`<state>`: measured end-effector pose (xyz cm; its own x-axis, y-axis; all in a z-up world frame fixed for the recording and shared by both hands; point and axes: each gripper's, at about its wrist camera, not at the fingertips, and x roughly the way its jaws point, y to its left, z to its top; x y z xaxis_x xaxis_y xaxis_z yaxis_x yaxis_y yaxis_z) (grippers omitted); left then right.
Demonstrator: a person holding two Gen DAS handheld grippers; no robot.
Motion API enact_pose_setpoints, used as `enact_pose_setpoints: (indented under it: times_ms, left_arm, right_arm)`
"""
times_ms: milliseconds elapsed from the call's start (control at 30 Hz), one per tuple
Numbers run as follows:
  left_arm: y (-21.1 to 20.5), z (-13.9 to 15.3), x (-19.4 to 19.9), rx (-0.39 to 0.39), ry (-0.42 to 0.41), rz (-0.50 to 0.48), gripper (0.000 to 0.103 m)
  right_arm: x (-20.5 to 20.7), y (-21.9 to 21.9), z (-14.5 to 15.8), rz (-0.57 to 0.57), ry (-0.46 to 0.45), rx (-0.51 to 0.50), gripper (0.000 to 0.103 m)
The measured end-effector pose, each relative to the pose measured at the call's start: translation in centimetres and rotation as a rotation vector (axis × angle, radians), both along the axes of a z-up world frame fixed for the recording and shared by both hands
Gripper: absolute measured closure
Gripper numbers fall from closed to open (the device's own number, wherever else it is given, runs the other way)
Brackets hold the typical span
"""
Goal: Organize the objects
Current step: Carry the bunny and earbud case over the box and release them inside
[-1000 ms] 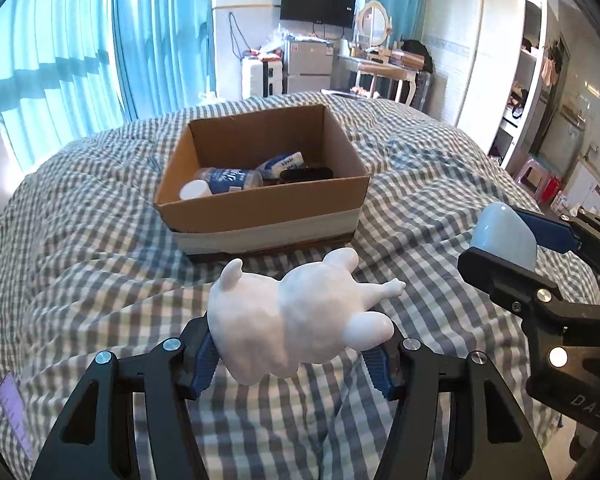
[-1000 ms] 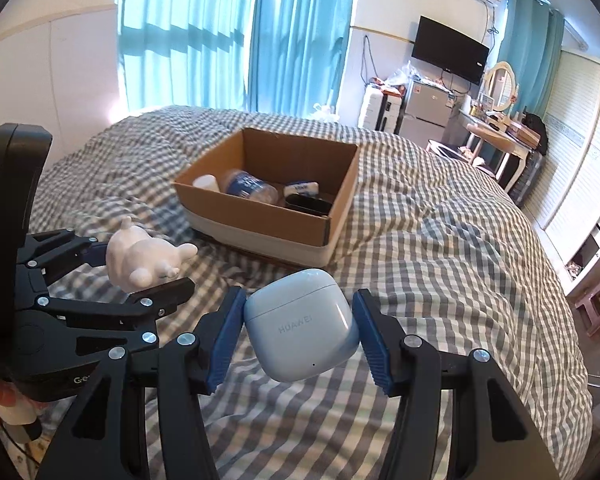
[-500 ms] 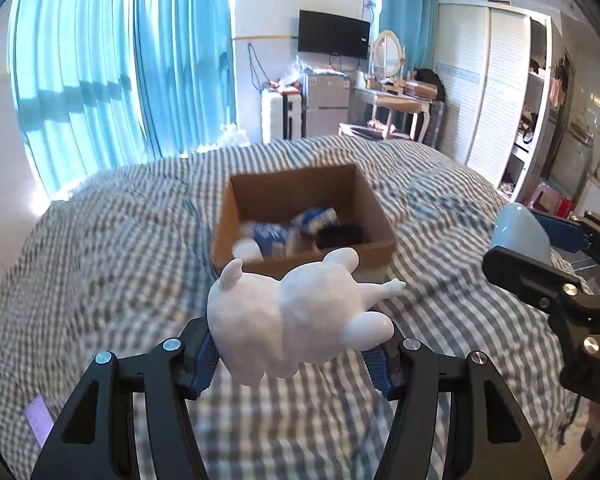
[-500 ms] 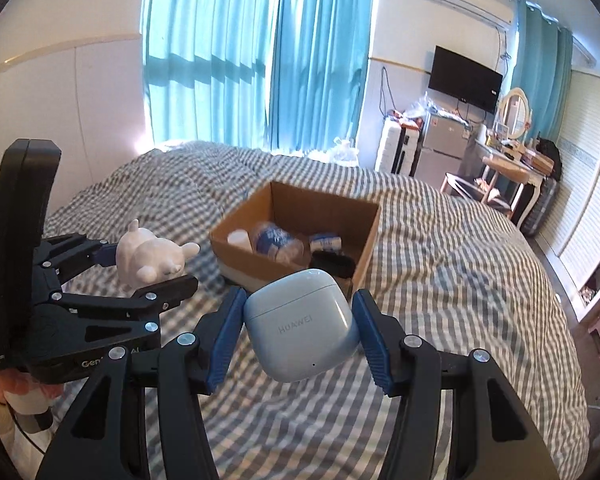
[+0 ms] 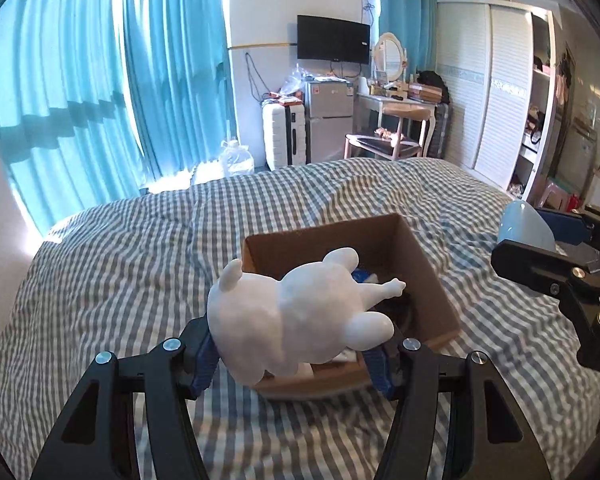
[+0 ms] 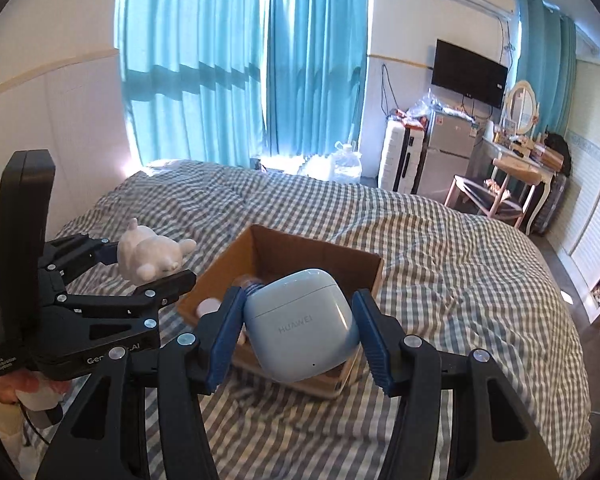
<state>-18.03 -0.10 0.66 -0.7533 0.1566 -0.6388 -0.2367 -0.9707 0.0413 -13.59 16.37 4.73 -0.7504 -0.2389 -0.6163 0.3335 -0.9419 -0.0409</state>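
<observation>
A checked bed (image 5: 140, 264) carries an open cardboard box (image 5: 432, 280), its contents mostly hidden.

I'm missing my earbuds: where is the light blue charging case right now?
The light blue charging case is clamped in the right gripper, held in the air over the near edge of the cardboard box on the checked bed; the left wrist view shows it at far right.

Two grippers are showing: the left gripper (image 5: 296, 356) at 6 o'clock in its own view, the right gripper (image 6: 300, 334) at 6 o'clock in its own. One white bear figure (image 5: 300, 320) is sitting between the left pads. One blue earbud case (image 6: 302, 326) is sitting between the right pads. One cardboard box (image 6: 300, 250) is lying centre; its contents are staying uncountable.
</observation>
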Motion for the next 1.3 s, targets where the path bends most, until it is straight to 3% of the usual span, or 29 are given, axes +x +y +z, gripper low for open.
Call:
enact_pose_setpoints:
  times_ms: [367,600,800,933,1300]
  left_arm:
    - [1.6,-4.9,-9.6,-0.026,-0.078,-0.069,0.041]
    - [2.2,-7.4,-12.4,-0.022,-0.131,-0.098,0.041]
    - [2.9,-9.5,-13.8,-0.020,-0.187,-0.109,0.041]
    - [3.6,-10.5,-14.1,-0.060,-0.202,-0.120,0.041]
    - [3.3,-10.9,-14.2,-0.045,-0.219,-0.114,0.039]
  right_arm:
    - [-12.2,-0.7,-4.4,-0.026,-0.112,-0.005,0.048]
    - [-17.1,-1.3,-8.0,-0.029,-0.154,0.046,0.048]
    - [-18.6,-1.7,-9.9,-0.026,-0.169,0.076,0.048]
    - [-19.0,-1.6,-11.0,-0.044,-0.187,0.076,0.048]
    - [-18.4,-1.1,-11.7,-0.035,-0.215,0.051,0.047]
